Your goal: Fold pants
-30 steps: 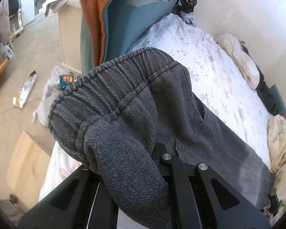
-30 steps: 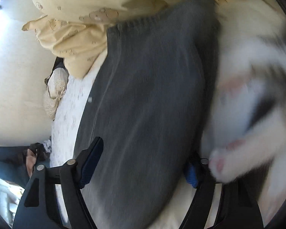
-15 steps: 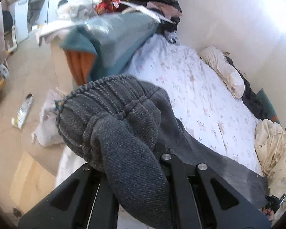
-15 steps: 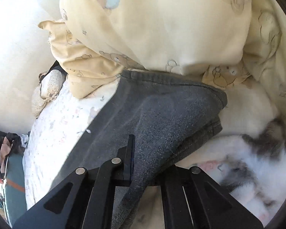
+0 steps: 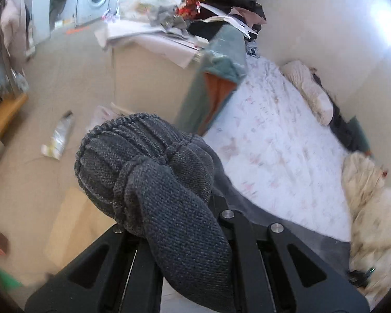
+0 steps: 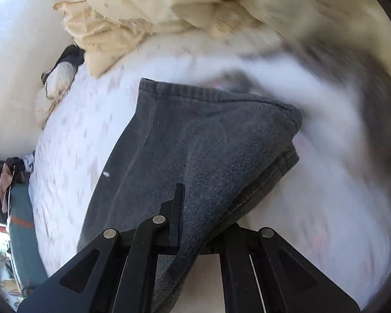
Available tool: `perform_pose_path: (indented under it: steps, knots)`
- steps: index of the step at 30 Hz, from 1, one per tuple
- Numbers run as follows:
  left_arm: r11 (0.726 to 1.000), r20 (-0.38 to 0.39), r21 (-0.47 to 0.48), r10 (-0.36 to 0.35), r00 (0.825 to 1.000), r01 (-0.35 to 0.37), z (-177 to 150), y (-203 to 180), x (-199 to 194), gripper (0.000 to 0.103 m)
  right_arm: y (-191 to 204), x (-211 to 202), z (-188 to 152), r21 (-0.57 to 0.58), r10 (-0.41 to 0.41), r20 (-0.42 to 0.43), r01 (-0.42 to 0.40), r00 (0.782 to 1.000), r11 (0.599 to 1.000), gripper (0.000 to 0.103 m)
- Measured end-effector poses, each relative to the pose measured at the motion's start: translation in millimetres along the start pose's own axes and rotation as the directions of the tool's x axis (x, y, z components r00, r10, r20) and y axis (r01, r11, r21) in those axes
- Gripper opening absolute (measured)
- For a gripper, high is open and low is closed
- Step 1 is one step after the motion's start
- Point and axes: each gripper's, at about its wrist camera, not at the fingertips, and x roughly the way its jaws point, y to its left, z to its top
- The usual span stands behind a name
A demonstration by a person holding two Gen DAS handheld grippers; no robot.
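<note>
Two claws each grip one end of a pair of dark grey, coarse-woven pants with a gathered elastic waistband. The left claw is clamped together on the waistband end of the dark grey pants, whose bunched cloth bulges over the black fingers and hides their tips. From there the fabric trails toward 4 o'clock, down onto a bed with a white sheet printed with faint pink flowers.

In the right wrist view, the right claw is pinched shut on the hem end of the pants; the cloth rises out of the closed fingers toward 12 o'clock and folds over itself, with the stitched hem edge at 1 o'clock. The bed sheet lies at 9 o'clock of the cloth.

A crumpled pale yellow blanket with small cartoon prints is heaped at 12 o'clock in that view. The area at 2 o'clock is a white and grey smear too blurred to identify.

A teal and orange blanket hangs at the bed's edge, at 12 o'clock of the waistband. A cream pillow lies by the wall at 2 o'clock.
</note>
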Motion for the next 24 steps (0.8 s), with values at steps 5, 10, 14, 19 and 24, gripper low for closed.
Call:
perform_pose_path:
  steps: [5,10,14,19,24]
  knots:
    - [0.999,-0.065,0.03,0.038,0.997,-0.036,-19.8,45.0,-9.3,0.004,-22.4,-31.8,-40.4,-0.024,-0.031,-0.109,0.028,0.994,0.999,0.004]
    - [0.99,-0.231,0.074,0.138,0.963,-0.124,-40.1,56.3,42.1,0.005,-40.4,15.5,-48.3,-0.05,-0.153,-0.282,0.145,0.947,0.988,0.01]
    - [0.983,-0.24,0.089,0.175,0.955,-0.158,-45.9,47.0,45.7,0.005,-23.1,23.3,-49.1,-0.225,-0.378,-0.291,0.321,0.879,0.92,0.041]
    - [0.985,-0.208,0.125,0.145,0.967,-0.121,-48.0,33.9,38.4,0.005,21.9,5.6,-61.5,-0.539,-0.604,-0.106,0.465,0.79,0.703,0.06]
    - [0.982,-0.176,0.155,0.132,0.975,-0.105,-46.1,25.5,29.4,0.005,89.2,-62.0,-94.6,-0.578,-0.432,0.135,0.425,0.892,0.696,0.061]
